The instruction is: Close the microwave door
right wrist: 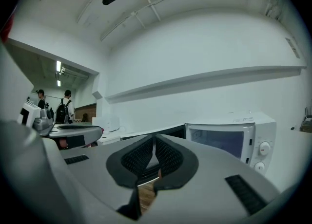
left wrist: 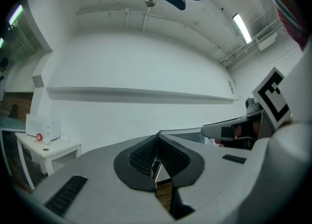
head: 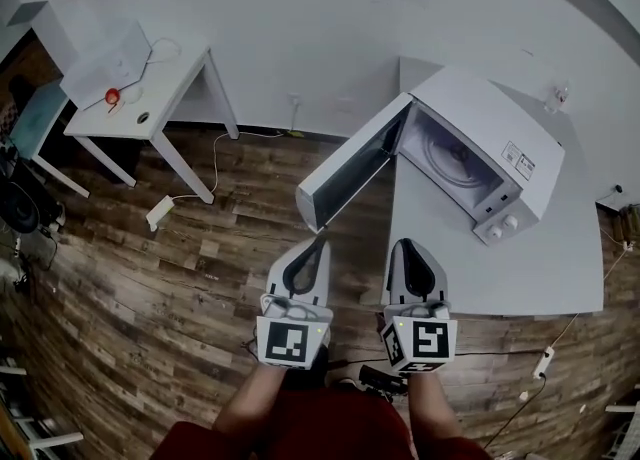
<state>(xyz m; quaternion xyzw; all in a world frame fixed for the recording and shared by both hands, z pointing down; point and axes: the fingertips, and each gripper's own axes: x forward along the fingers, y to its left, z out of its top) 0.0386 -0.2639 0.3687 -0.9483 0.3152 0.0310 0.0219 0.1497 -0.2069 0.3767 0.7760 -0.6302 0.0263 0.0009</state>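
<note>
Left hand-held gripper [head: 320, 243]: jaws together, empty. The microwave door [head: 350, 173] stands wide open at its 12 o'clock, with the free edge nearest. The microwave [head: 490, 138] sits on the counter [head: 500, 278]. Right hand-held gripper [head: 405, 245]: jaws together, empty. Risk: a hard shove could skid the microwave.

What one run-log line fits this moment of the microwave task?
microwave door: open | left gripper: shut, empty, tip near door edge, contact unclear | right gripper: shut, empty
</note>
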